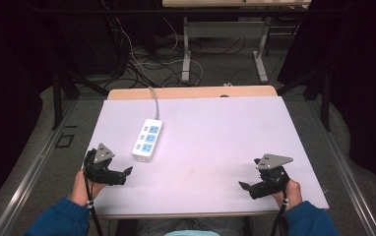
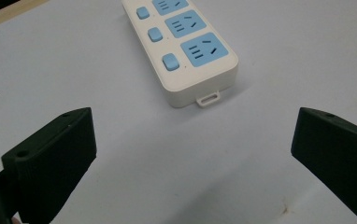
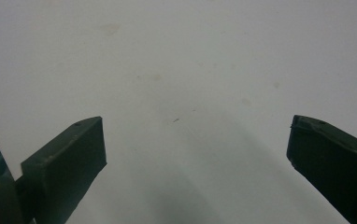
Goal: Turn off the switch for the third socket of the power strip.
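I read the desk as evenly and brightly lit from above, while the room beyond its far edge falls into near-black. The high view is soft and grainy. In both gripper views, faint diffuse shadows lie on the desk surface; the near black jaws look slightly blurred.

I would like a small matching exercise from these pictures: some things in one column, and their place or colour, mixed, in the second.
Things:
1. power strip
2. left claw
3. right claw
4. switch buttons

Descriptions:
A. open, over bare table at the person's right
B. blue, beside each socket
C. white, lying flat on the table
D. open, pointing at the strip's near end

Pairs: 1-C, 2-D, 3-A, 4-B
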